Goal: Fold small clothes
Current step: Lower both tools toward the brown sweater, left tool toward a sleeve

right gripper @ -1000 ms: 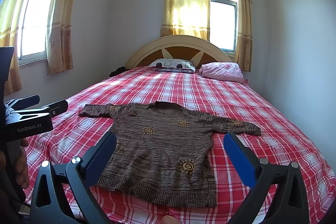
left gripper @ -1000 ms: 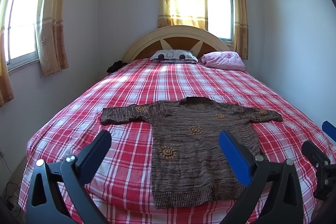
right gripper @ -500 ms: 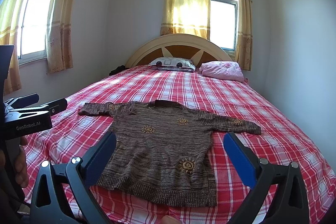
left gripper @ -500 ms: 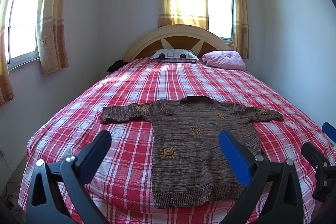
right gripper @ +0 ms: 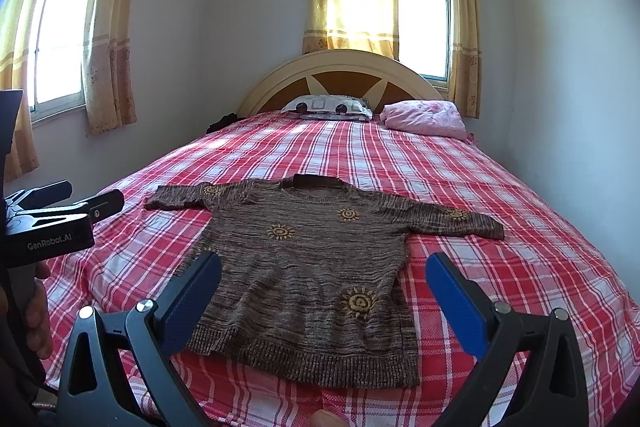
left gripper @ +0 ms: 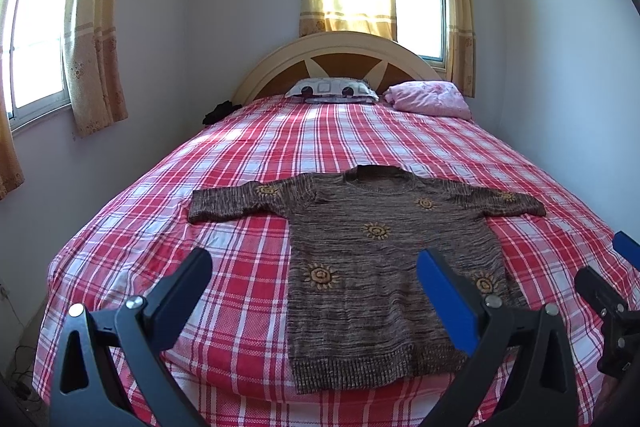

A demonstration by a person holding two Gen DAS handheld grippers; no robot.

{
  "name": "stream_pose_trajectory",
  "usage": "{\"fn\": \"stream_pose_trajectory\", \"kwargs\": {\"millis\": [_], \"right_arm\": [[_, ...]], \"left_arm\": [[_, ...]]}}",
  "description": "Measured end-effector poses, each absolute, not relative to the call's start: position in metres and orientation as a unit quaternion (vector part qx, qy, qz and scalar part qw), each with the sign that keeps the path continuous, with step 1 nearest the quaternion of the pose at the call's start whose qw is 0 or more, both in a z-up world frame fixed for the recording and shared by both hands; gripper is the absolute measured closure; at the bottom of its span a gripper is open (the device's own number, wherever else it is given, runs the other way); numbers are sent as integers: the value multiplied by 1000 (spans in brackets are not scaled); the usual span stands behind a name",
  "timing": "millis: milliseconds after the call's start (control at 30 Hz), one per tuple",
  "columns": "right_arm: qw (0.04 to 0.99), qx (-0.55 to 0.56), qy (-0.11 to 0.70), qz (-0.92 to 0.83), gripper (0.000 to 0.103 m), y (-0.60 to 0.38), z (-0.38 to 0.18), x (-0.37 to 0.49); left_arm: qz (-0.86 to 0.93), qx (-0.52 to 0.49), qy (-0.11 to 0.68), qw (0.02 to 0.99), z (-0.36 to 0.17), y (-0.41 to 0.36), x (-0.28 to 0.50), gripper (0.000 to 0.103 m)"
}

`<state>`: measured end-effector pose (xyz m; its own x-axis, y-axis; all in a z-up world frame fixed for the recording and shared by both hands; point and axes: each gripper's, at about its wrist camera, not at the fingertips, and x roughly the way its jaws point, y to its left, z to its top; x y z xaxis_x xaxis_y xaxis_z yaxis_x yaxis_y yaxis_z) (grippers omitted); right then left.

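nothing moved, sweater (left gripper: 384, 267) flat beyond both parted grippers, untouched

Honestly barely anything moved: in the left wrist view the brown knitted sweater with yellow sun motifs (left gripper: 380, 259) sits a touch lower and further right than a second ago. In the right wrist view it's crept slightly up.

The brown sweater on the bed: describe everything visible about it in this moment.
The brown sweater is a marled knit with yellow sun motifs, a dark round collar and ribbed hem. It lies flat and unfolded, front up, on the red plaid bedspread, both sleeves spread sideways, hem at the near edge of the bed. Only the bedspread touches it; neither gripper does.
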<state>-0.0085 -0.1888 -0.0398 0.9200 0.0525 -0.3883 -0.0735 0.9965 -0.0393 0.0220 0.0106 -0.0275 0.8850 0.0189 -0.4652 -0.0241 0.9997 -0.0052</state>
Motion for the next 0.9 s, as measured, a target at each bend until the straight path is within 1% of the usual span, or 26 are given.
{"fn": "stream_pose_trajectory", "kwargs": {"millis": [233, 533, 733, 900], "right_arm": [[973, -14, 228, 35, 1, -204, -66, 11], [954, 15, 300, -1, 1, -249, -120, 59], [942, 32, 331, -32, 1, -278, -139, 87], [941, 22, 335, -42, 1, -294, -141, 109]], "left_arm": [[15, 18, 273, 962, -60, 0, 44, 0], [29, 65, 321, 944, -113, -3, 89, 0], [40, 71, 342, 936, -129, 5, 118, 0], [46, 90, 337, 936, -131, 7, 142, 0]]}}
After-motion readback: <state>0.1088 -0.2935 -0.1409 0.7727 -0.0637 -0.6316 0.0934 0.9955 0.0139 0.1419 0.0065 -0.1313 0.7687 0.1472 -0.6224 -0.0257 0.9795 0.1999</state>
